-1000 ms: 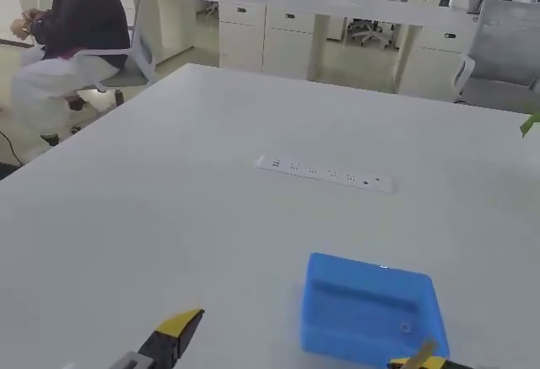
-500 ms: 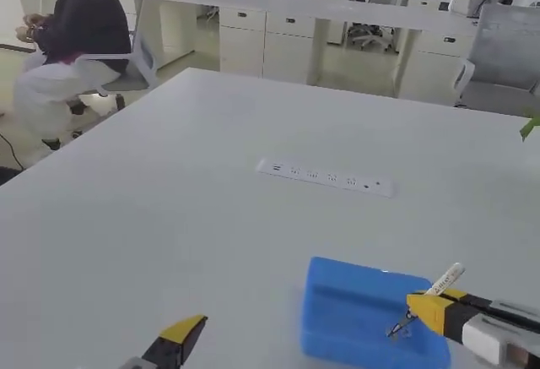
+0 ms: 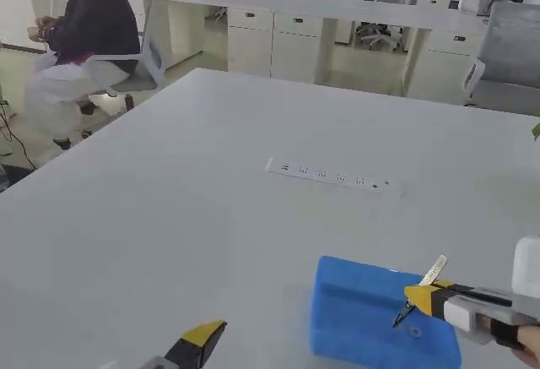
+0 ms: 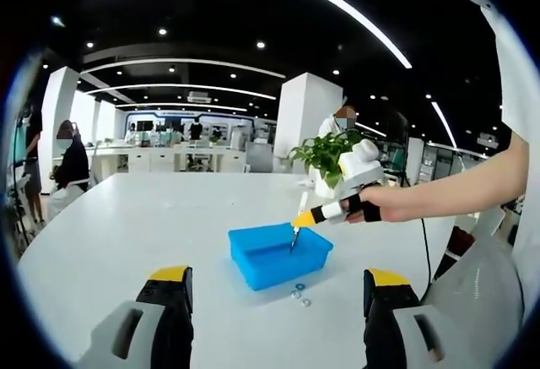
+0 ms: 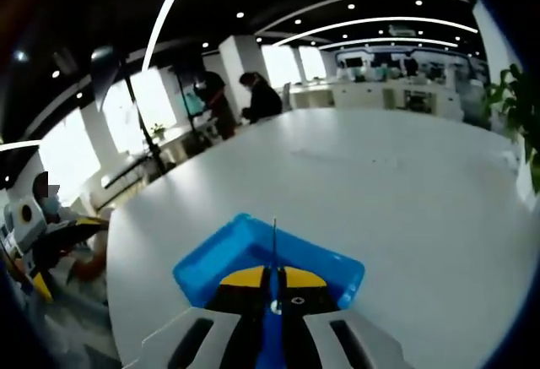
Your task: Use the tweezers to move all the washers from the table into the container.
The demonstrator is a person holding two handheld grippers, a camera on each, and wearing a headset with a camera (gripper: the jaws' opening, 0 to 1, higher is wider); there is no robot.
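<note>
R fingers (image 5: 245,280): pressed together, pinching tweezers (image 5: 272,255).
Tips: now down over blue container (image 3: 350,339), lower right of head view; 1 s ago barely in frame.
L fingers (image 4: 173,278): spread, idle, lower left.
Washers (image 4: 298,295): few on tabletop (image 3: 169,217) just beside container; prob. a drop-off, more to fetch.

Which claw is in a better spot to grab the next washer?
Right. The right claw is shut on the tweezers, over the blue container, near the washers. The left claw is open and empty.
</note>
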